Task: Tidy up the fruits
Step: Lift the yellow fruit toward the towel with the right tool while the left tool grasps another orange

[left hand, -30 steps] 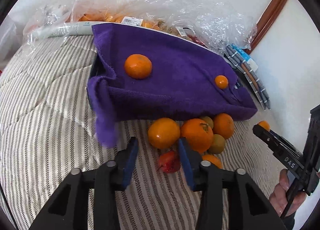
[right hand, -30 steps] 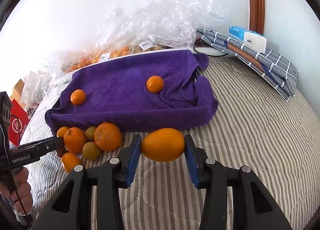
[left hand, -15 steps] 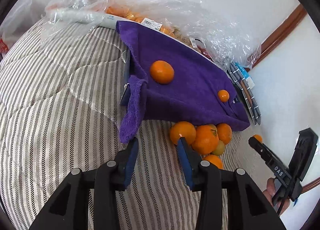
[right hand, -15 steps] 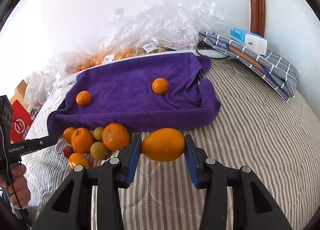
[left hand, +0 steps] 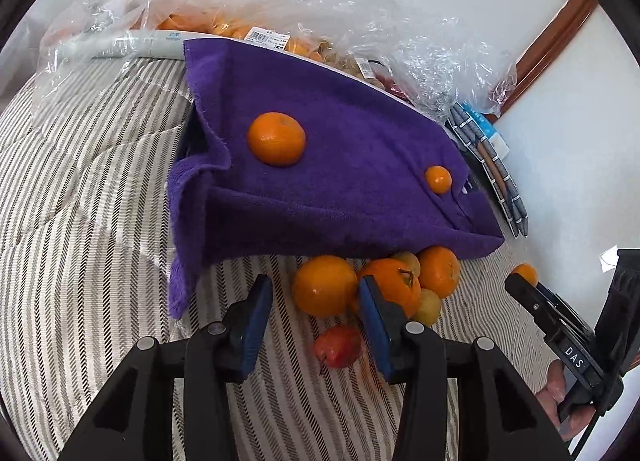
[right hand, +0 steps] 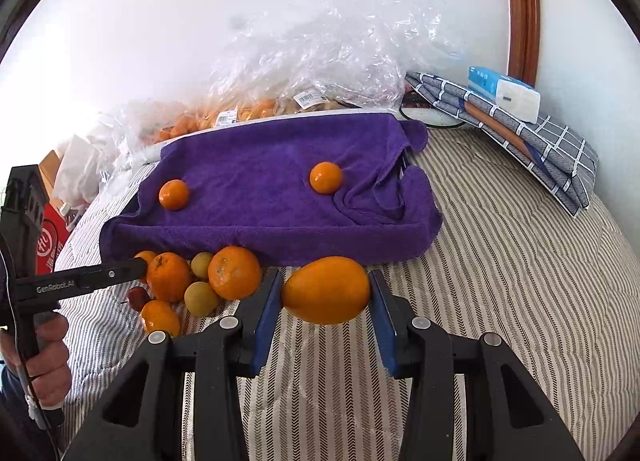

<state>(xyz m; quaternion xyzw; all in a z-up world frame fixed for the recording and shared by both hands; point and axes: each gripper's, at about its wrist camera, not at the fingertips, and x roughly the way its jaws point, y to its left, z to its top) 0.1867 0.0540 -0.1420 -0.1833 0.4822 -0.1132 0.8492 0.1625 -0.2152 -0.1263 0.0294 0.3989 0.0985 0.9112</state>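
A: What did the right gripper [right hand: 325, 289] hold?
B: Its fingers were pressed on the oval orange [right hand: 326, 289], above the striped bedcover [right hand: 500, 281].
A: And the left gripper [left hand: 314, 301]?
B: Its fingers stood apart, holding nothing, near the fruit pile [left hand: 384, 285] in front of the purple towel [left hand: 340, 189], where two oranges lay.

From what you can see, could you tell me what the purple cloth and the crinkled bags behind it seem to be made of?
The purple cloth looks like terry towelling: matte, fuzzy pile, soft folds at its corner. The bags look like thin clear plastic film: glossy, creased, see-through, with fruit and price labels showing inside.
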